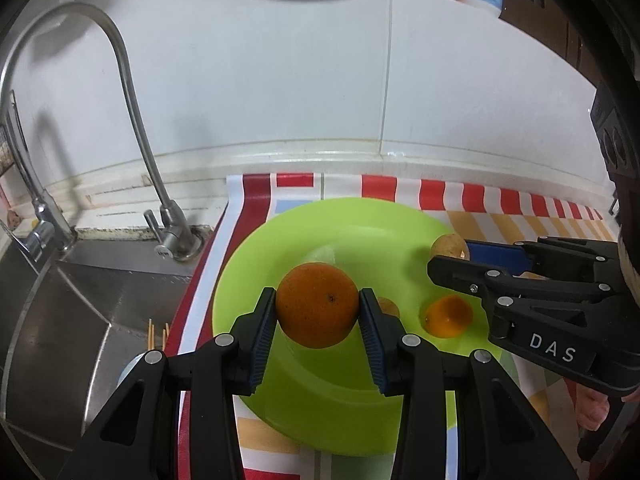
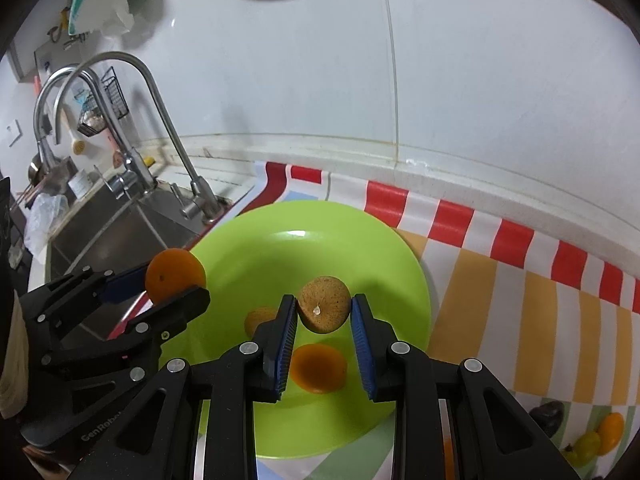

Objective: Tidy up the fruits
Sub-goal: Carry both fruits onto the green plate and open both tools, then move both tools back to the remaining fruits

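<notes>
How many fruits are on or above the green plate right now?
4: an orange in the left gripper, a brown fruit in the right gripper, and two small fruits lying on the plate. Others may be hidden.

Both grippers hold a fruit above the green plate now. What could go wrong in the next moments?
1. The round orange is pinched only at its sides by the left gripper; it might slip and roll toward the steel sink nearby.
2. The brown round fruit in the right gripper hangs over a small orange fruit lying on the green plate; if dropped it may knock that one.
3. The grippers are close; they could bump.
</notes>
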{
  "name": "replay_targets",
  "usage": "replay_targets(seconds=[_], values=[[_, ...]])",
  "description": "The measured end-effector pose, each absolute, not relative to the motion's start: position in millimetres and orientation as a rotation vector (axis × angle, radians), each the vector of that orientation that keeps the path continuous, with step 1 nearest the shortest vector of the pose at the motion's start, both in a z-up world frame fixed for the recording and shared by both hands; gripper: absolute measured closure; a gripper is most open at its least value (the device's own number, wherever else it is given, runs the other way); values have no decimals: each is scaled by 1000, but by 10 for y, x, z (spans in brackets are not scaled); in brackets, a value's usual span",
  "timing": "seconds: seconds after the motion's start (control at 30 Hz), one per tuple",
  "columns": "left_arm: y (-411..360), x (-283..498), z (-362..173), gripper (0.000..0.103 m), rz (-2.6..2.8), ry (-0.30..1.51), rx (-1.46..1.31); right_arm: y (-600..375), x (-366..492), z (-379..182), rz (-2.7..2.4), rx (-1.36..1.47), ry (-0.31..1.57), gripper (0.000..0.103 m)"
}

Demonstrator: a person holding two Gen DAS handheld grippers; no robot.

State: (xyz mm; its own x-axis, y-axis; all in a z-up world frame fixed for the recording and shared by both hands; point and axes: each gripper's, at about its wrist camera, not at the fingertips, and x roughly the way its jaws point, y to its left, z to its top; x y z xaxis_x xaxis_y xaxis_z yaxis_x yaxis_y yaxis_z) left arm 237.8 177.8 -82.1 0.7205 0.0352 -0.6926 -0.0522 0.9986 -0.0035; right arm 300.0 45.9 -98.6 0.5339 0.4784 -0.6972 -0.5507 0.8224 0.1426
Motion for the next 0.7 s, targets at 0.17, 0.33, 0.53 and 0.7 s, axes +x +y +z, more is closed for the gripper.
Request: replay_targets(seconds=[0.17, 0.33, 0.53, 0.7], values=[[1772, 2390, -844, 57, 41, 768, -24, 453, 3033, -1017, 609, -87, 800, 70], [1728, 2284, -697, 50, 66, 723, -2, 355, 2982, -937, 596, -65, 779, 64], [1632, 2094, -464, 49, 68, 673, 4, 206, 2781, -751, 592, -61, 727, 64], [1538, 1920, -267, 47, 61, 630, -4, 70, 2567, -575, 587, -56, 677, 64]])
